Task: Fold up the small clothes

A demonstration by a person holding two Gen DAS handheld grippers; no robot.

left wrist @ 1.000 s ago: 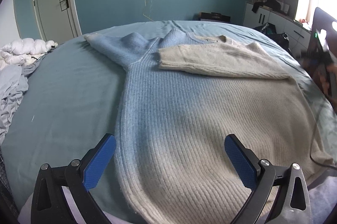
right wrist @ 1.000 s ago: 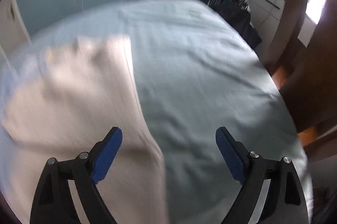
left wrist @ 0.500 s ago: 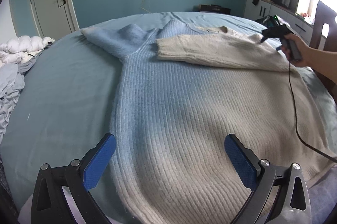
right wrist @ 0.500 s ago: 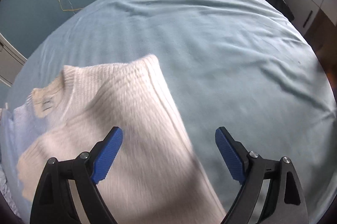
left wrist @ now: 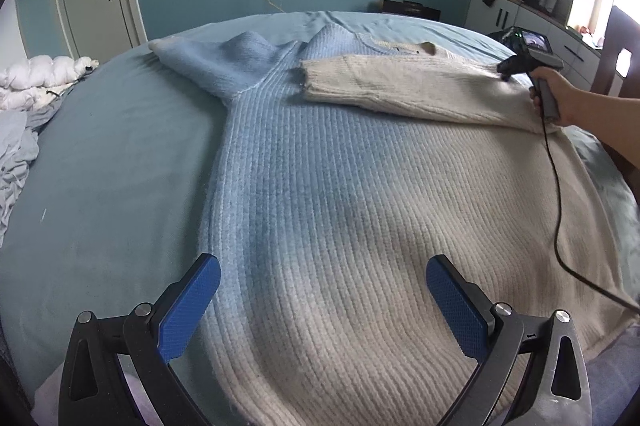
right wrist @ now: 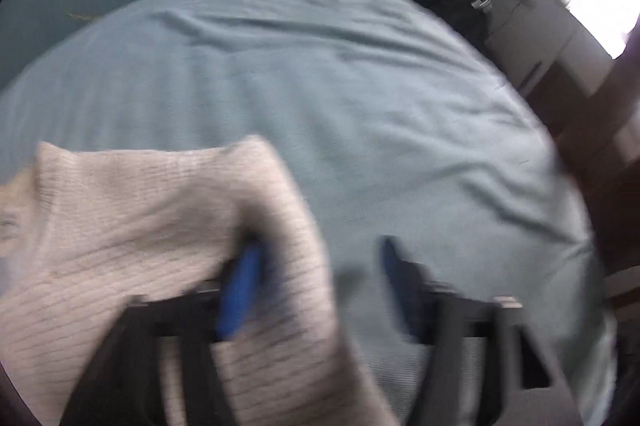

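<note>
Setting: bedroom with teal walls is framing a bed (left wrist: 100, 161) under a pale blue-green sheet, where a ribbed knit sweater (left wrist: 340, 209), shading from blue to cream, is lying flat and face up across most of the mattress.

Nearest: left gripper (left wrist: 320, 298) is hovering over the sweater's hem, its blue pads standing wide apart with nothing between them and no knit pinched.

Middle: sweater's body is spreading smooth, not yet folded; a black cable (left wrist: 556, 185) is trailing across its cream side.

Farther: cream sleeve (left wrist: 400, 89) is lying folded across the chest, cuff pointing toward the blue side, while the blue sleeve (left wrist: 216, 61) is stretching outward, unfolded.

Right side: a person's hand (left wrist: 554, 93) is gripping the right gripper (right wrist: 316, 290) at the cream shoulder; in its own blurred view the jaws, just opened further, are standing wide, one pad at the knit's edge, the fabric loose rather than clamped.

Progress: by these views, one sleeve is in; the second sleeve and the body folds are remaining, so the job is looking early.

Background: heap of white bedding (left wrist: 36, 81) is sitting at the bed's far left edge.

Writing: no brand or readable label is showing; a small neck tag is too tiny to read.
</note>
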